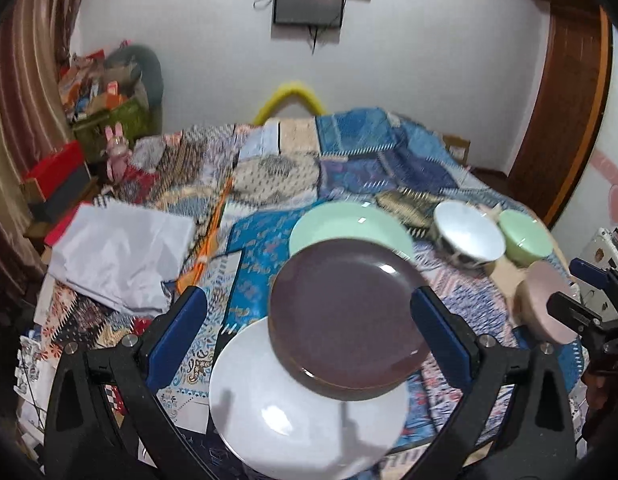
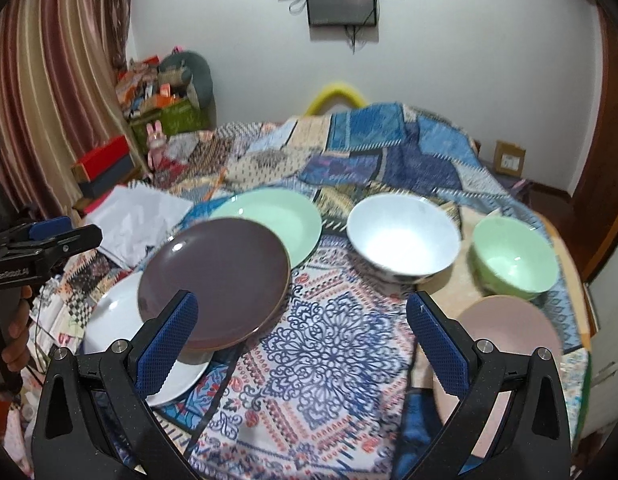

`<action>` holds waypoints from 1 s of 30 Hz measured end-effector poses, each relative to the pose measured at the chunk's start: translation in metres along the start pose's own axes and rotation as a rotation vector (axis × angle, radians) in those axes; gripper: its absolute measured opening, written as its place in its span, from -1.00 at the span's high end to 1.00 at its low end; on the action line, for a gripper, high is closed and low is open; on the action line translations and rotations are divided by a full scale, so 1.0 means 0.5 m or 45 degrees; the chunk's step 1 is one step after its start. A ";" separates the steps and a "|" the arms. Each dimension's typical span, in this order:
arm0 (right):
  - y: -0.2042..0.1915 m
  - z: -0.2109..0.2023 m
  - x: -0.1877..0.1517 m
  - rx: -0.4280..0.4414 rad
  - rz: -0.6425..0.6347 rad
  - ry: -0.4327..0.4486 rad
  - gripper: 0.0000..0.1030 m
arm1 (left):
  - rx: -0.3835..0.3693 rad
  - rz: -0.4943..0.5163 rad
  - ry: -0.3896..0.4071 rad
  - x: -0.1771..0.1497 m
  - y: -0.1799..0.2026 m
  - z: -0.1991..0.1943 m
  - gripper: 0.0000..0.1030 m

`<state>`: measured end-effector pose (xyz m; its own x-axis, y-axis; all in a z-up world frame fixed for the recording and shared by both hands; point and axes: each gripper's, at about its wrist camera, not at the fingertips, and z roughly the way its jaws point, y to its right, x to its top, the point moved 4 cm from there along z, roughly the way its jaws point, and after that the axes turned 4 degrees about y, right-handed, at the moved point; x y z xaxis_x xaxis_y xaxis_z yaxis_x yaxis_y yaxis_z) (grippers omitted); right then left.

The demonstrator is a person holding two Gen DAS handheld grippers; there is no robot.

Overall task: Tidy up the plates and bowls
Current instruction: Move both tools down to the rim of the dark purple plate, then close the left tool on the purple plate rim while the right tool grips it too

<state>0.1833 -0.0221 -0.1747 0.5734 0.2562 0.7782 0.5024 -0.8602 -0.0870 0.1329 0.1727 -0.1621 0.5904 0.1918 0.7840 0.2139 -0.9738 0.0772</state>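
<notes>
Right now your left gripper [image 1: 309,312], jaws spread and empty, frames the brown plate [image 1: 345,316] dead ahead; your right gripper [image 2: 301,320], also spread, sits farther off.

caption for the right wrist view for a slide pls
Open right gripper above patchwork cloth; brown plate tilted on white plate.

"GenRobot.AI" on the left gripper [image 2: 49,240] body.
</notes>
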 end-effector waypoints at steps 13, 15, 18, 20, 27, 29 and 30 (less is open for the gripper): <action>-0.024 0.147 -0.022 0.056 -0.003 -0.218 -0.76 | -0.056 -0.063 -0.239 -0.067 -0.057 0.158 -0.53; -0.022 0.167 -0.031 0.066 0.018 -0.267 -0.71 | -0.060 -0.066 -0.248 -0.071 -0.058 0.168 -0.51; -0.021 0.184 -0.041 0.073 0.035 -0.310 -0.70 | -0.069 -0.077 -0.261 -0.076 -0.062 0.186 -0.49; -0.021 0.191 -0.044 0.078 0.037 -0.328 -0.70 | -0.075 -0.082 -0.268 -0.078 -0.065 0.193 -0.49; -0.018 0.223 -0.066 0.087 0.020 -0.421 -0.71 | -0.097 -0.086 -0.293 -0.085 -0.066 0.212 -0.48; -0.017 0.224 -0.064 0.104 0.024 -0.421 -0.74 | -0.103 -0.085 -0.301 -0.086 -0.066 0.215 -0.46; -0.016 0.223 -0.063 0.112 0.027 -0.428 -0.74 | -0.106 -0.085 -0.302 -0.087 -0.066 0.216 -0.46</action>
<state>0.2334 0.0257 -0.2680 0.7578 0.3823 0.5288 0.5337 -0.8294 -0.1652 0.1842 0.2097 -0.2655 0.7452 0.2698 0.6099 0.1995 -0.9628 0.1822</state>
